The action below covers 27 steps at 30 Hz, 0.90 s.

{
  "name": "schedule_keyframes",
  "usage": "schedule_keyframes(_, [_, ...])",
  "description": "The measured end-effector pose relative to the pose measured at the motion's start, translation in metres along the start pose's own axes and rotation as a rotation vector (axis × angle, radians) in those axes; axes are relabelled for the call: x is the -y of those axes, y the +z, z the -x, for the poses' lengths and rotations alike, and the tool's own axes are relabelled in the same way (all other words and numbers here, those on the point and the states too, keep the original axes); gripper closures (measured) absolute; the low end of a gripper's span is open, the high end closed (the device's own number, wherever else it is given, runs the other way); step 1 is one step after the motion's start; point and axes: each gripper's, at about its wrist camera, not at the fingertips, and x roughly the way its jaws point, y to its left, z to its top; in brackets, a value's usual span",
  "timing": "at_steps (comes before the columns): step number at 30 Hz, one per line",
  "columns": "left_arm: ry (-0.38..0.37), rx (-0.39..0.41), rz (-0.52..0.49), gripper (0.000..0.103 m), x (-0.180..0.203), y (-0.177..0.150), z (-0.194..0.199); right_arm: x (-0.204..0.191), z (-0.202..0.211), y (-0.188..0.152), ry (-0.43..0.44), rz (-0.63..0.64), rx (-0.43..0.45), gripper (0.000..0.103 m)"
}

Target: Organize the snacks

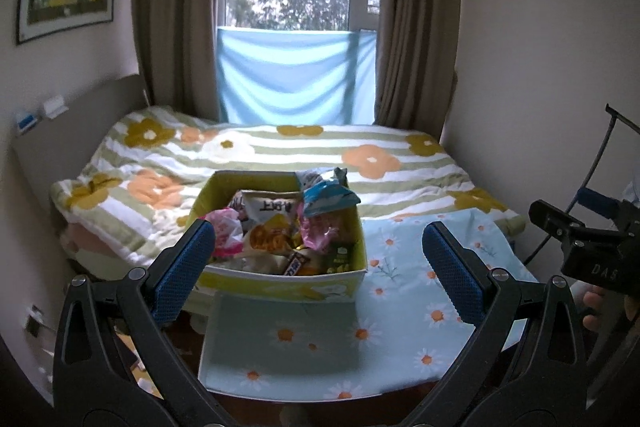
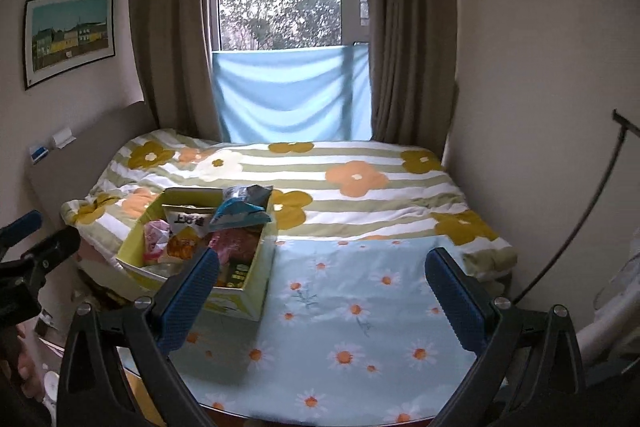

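An open yellow-green cardboard box (image 1: 280, 281) full of snack packets sits on a light blue daisy-print cloth (image 1: 400, 307) at the foot of the bed. A blue packet (image 1: 326, 201) tops the pile, with a white packet (image 1: 272, 207), pink packets (image 1: 224, 231) and an orange bag (image 1: 272, 237) below. My left gripper (image 1: 320, 267) is open and empty, just short of the box. My right gripper (image 2: 324, 291) is open and empty, above the cloth, to the right of the box (image 2: 244, 291). Its body shows at the right edge of the left wrist view (image 1: 592, 247).
The bed carries a striped flower-print duvet (image 1: 280, 151). A headboard ledge (image 1: 48, 123) runs along the left, with small items on it. Walls close in on the left and right. Curtains and a window stand behind. A dark cable (image 2: 580, 223) hangs at the right.
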Motion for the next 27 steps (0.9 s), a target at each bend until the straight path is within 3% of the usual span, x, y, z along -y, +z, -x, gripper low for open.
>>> schedule_keyframes(27, [-0.003, 0.038, -0.031, 0.0, 0.024, -0.006, 0.014, 0.019, 0.026, -0.014, -0.034, -0.042, 0.045, 0.001])
